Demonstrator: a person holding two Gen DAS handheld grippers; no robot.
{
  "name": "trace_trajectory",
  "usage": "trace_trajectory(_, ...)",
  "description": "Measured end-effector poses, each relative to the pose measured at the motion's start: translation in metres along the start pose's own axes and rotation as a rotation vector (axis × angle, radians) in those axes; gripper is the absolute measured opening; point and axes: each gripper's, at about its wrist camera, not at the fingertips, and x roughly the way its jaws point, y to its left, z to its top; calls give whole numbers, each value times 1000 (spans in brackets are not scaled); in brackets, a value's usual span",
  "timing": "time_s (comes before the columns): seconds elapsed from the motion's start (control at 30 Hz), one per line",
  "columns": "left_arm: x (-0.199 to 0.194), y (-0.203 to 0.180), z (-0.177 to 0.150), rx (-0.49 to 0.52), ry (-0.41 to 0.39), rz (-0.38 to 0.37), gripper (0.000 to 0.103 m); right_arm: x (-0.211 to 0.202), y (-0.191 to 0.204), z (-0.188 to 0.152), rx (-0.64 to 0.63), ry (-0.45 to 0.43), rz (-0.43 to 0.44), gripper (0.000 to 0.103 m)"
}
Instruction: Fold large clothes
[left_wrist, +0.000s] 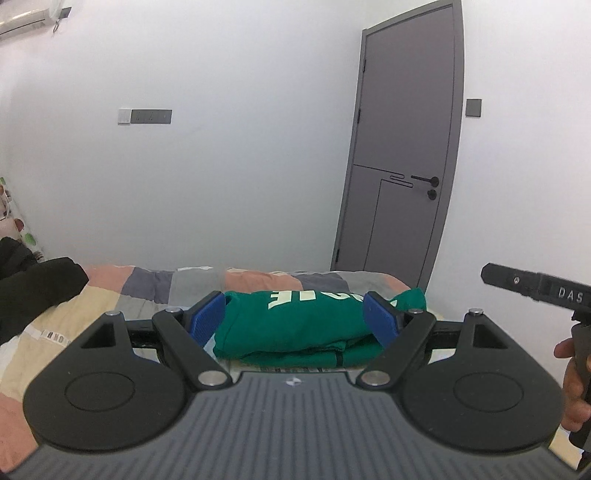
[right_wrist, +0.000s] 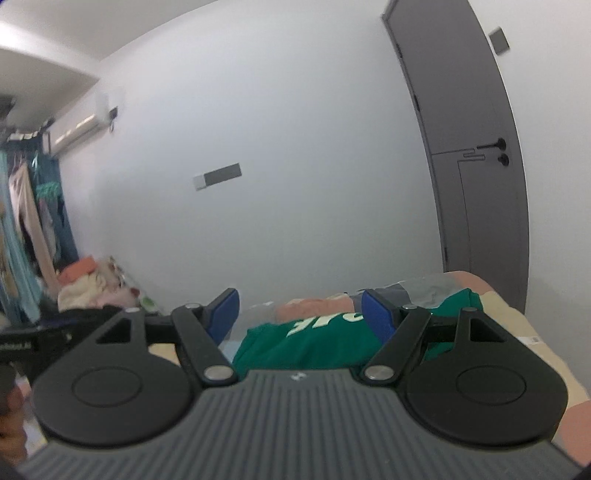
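Note:
A folded green garment (left_wrist: 295, 328) with white lettering lies on the patchwork bedspread (left_wrist: 110, 299). My left gripper (left_wrist: 293, 314) hovers in front of it, its blue pads (left_wrist: 207, 317) standing wide apart with nothing pressed between them. At the right edge of the left wrist view, a hand (left_wrist: 570, 387) holds the black body of the right gripper. In the right wrist view the green garment (right_wrist: 314, 339) lies just beyond my right gripper (right_wrist: 299, 306), which is open and empty, its blue pads (right_wrist: 373, 314) framing the cloth without touching it.
A black garment (left_wrist: 33, 291) lies on the bed's left side. A grey door (left_wrist: 399, 147) stands shut behind the bed's far right corner. A heap of soft things (right_wrist: 92, 288) and hanging clothes (right_wrist: 22, 229) fill the left.

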Motion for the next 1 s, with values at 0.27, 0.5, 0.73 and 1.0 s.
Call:
trace_trajectory(0.27, -21, -2, -32, 19, 12, -15, 85, -31, 28, -28, -104, 26, -20, 75)
trace_trajectory(0.5, -20, 10, -57, -23, 20, -30, 85, -34, 38, -48, -102, 80, -39, 76)
trace_trajectory(0.73, -14, 19, -73, -17, 11, 14, 85, -32, 47, -67, -132, 112, -59, 76)
trace_trajectory(1.0, -4, 22, -77, -14, 8, 24, 86, -26, 46, -80, -133, 145, -99, 76)
